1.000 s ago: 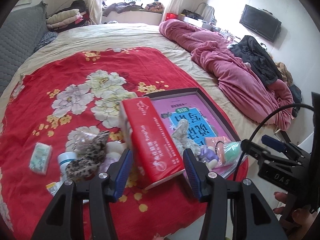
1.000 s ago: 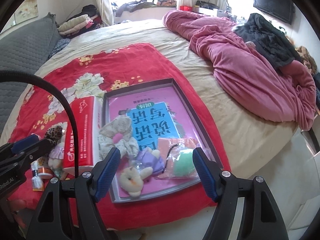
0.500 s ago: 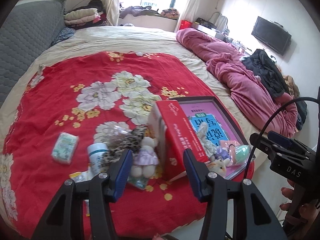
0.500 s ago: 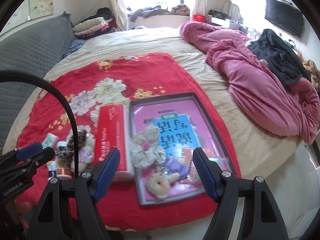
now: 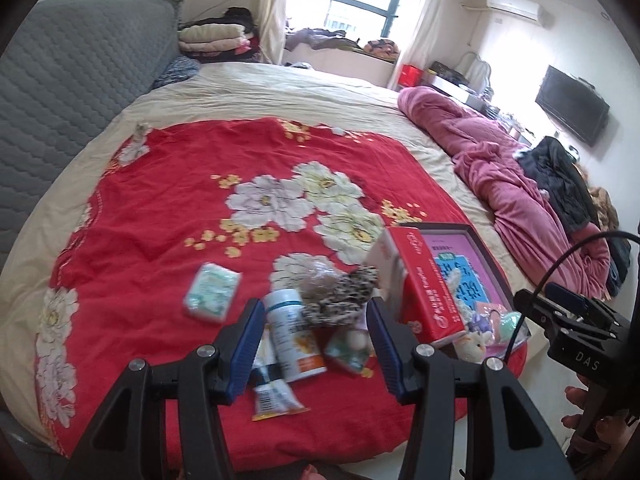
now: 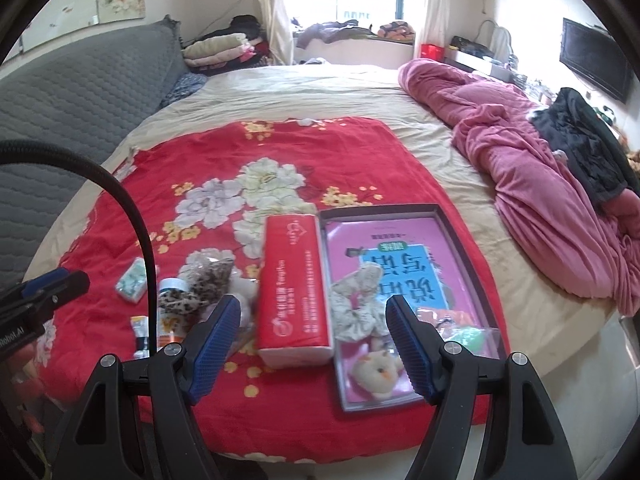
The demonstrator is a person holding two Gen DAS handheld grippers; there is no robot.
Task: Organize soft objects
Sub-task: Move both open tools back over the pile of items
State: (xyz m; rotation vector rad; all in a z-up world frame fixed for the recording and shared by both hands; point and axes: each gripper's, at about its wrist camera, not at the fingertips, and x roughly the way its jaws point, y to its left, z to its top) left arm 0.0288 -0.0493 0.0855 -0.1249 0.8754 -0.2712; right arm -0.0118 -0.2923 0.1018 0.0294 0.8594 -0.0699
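A red tissue pack (image 5: 424,280) (image 6: 294,288) lies on the red flowered blanket (image 5: 160,208) beside a dark-rimmed tray (image 6: 380,210). A floral scrunchie (image 6: 356,304), a small plush toy (image 6: 376,368) and a bagged green item (image 6: 464,336) lie in the tray. Left of the pack sit a leopard scrunchie (image 5: 344,296) (image 6: 188,296), a white bottle (image 5: 290,328) and a small green tissue packet (image 5: 212,292). My left gripper (image 5: 316,344) hangs open above the bottle and leopard scrunchie. My right gripper (image 6: 314,340) hangs open above the red pack and tray, holding nothing.
A crumpled pink quilt (image 6: 540,184) with a black jacket (image 6: 580,144) lies along the bed's right side. A grey padded headboard (image 5: 68,92) stands at the left. A small tube and sachet (image 5: 272,396) lie near the bed's front edge.
Both grippers have pulled back and shifted left over the bed. The left view now centres on the bottle and leopard scrunchie instead of the red pack. No object moved.
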